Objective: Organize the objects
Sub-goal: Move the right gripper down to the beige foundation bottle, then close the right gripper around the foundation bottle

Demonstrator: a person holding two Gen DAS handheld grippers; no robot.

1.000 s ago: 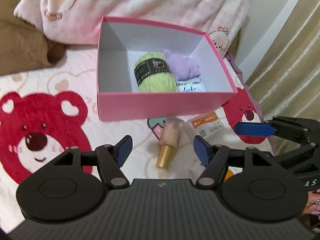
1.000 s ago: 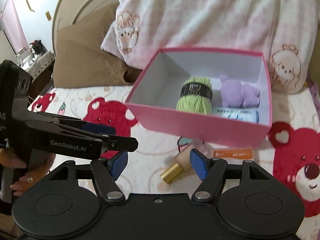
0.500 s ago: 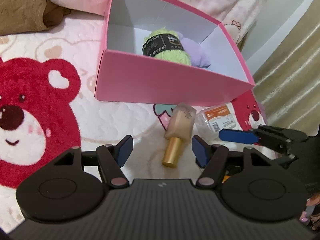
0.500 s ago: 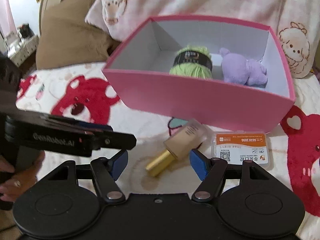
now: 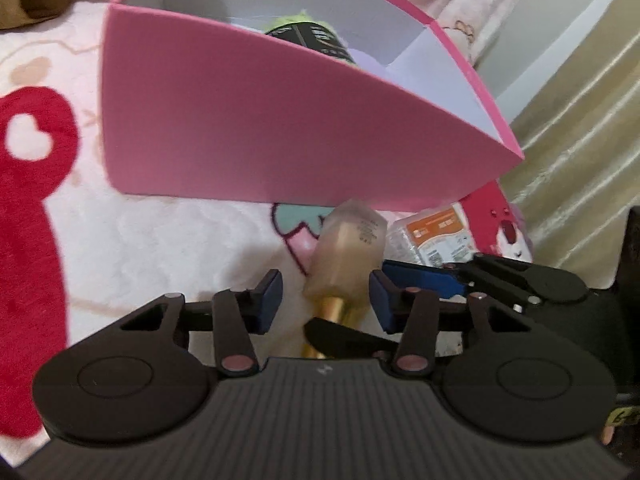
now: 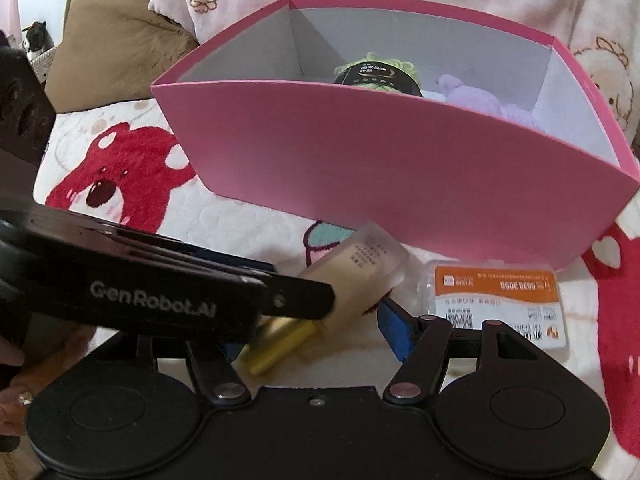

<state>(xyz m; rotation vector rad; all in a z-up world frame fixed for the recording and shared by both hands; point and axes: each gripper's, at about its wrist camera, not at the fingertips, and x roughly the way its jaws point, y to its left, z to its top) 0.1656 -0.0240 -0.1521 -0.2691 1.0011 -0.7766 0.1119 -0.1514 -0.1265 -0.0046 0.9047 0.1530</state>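
Observation:
A beige bottle with a gold cap [image 5: 348,248] [image 6: 360,268] lies on the bedspread in front of the pink box [image 5: 260,120] [image 6: 400,168]. My left gripper [image 5: 326,300] straddles the bottle near its neck. Its jaws are closing; the right pad is about at the glass and a gap remains on the left. My right gripper [image 6: 316,336] reaches in from the right, jaws closing slightly, with the gold cap between its fingers [image 5: 424,280]. The left gripper's arm hides its left finger. Green yarn [image 6: 376,72] and a purple plush [image 6: 480,100] sit in the box.
An orange-and-white card packet [image 6: 496,296] [image 5: 436,236] lies to the right of the bottle, close to the box wall. Pillows and a brown cushion [image 6: 120,40] lie behind the box. A gold curtain [image 5: 580,120] hangs at the right. The two grippers overlap at the bottle.
Both grippers have come down close over the bottle. The left jaws have narrowed around it. The right gripper's fingers have moved in from the right and now cross the bottle's cap.

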